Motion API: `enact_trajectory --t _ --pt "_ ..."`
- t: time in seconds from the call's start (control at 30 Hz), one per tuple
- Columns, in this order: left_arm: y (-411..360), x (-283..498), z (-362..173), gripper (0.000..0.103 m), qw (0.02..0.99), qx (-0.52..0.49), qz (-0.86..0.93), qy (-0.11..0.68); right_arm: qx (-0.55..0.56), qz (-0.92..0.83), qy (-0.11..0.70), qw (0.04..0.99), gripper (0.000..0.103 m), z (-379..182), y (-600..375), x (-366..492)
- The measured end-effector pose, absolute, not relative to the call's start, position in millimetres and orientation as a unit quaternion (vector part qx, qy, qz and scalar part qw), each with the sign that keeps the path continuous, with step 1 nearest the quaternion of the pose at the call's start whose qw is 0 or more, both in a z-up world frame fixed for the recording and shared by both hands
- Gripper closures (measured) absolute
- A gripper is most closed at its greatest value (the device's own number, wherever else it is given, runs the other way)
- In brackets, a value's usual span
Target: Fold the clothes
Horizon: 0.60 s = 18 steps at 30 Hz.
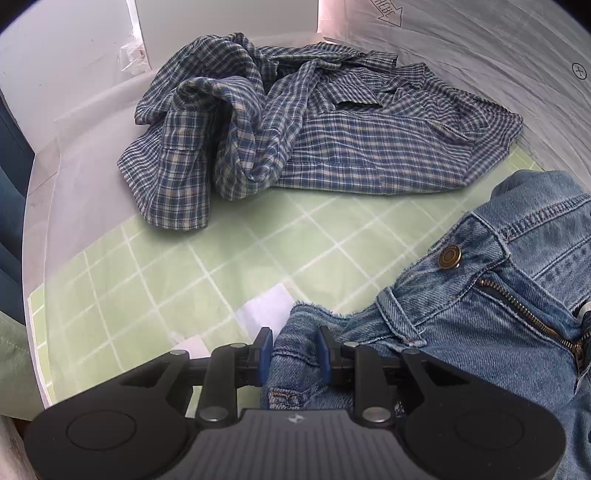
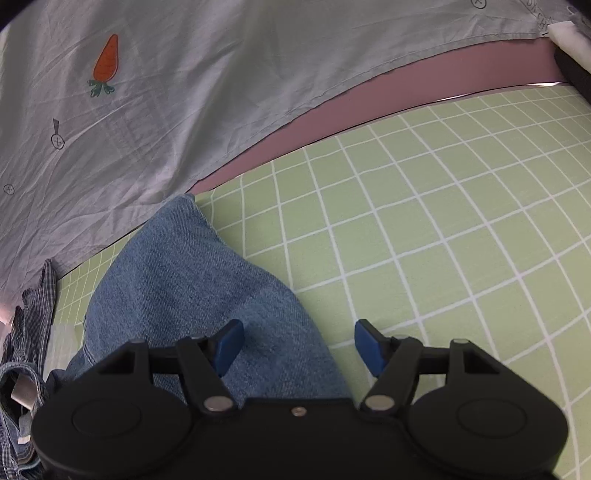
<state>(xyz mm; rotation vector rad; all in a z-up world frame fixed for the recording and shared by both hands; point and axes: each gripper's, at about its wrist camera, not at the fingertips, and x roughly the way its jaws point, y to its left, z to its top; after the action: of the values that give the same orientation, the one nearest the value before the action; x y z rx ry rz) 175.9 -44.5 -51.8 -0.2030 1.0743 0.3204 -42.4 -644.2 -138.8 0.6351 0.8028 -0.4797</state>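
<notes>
Sheet [image 2: 184, 92]: printed carrot [image 2: 106, 62], small circled "x" marks [image 2: 57, 140].
Sheet edge lettering [image 1: 386, 11]: too partial to read.
Jeans button [image 1: 449, 256]: embossing illegible.

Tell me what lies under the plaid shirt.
The plaid shirt lies crumpled, partly on the green checked sheet and partly on the white surface beyond it. Anything directly beneath the shirt is hidden.
</notes>
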Motion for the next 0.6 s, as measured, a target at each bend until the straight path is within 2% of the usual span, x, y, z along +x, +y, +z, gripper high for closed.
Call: enact_trajectory --t 0.03,0.1,0.13,0.17,0.2,0.23,0.4,0.6 --pt "-45 176 -52 0.075 0.842 -0.096 0.152 0.509 0.289 -0.225 0.383 0.848 0.039 -139 -640 -42" --pt "-45 176 -51 0.075 0.842 -0.096 0.152 0.509 0.273 -0.214 0.388 0.854 0.055 -139 -633 -43" --pt "-45 176 -51 0.075 0.841 -0.097 0.152 0.51 0.271 -0.209 0.388 0.855 0.068 -139 -630 -44" --pt "-45 175 -51 0.075 0.841 -0.099 0.152 0.51 0.272 -0.206 0.387 0.856 0.077 -139 -628 -47" --pt "-44 175 -51 0.075 0.841 -0.101 0.151 0.51 0.271 -0.205 0.385 0.858 0.082 -139 -626 -49" --pt "-43 175 -52 0.075 0.841 -0.104 0.151 0.51 0.268 -0.207 0.382 0.86 0.091 -138 -624 -52" --pt "-37 173 -53 0.074 0.84 -0.124 0.147 0.508 0.254 -0.241 0.36 0.865 0.095 -128 -617 -77" --pt "-30 172 -55 0.072 0.84 -0.138 0.137 0.507 0.17 -0.341 0.354 0.854 0.096 -107 -614 -155"
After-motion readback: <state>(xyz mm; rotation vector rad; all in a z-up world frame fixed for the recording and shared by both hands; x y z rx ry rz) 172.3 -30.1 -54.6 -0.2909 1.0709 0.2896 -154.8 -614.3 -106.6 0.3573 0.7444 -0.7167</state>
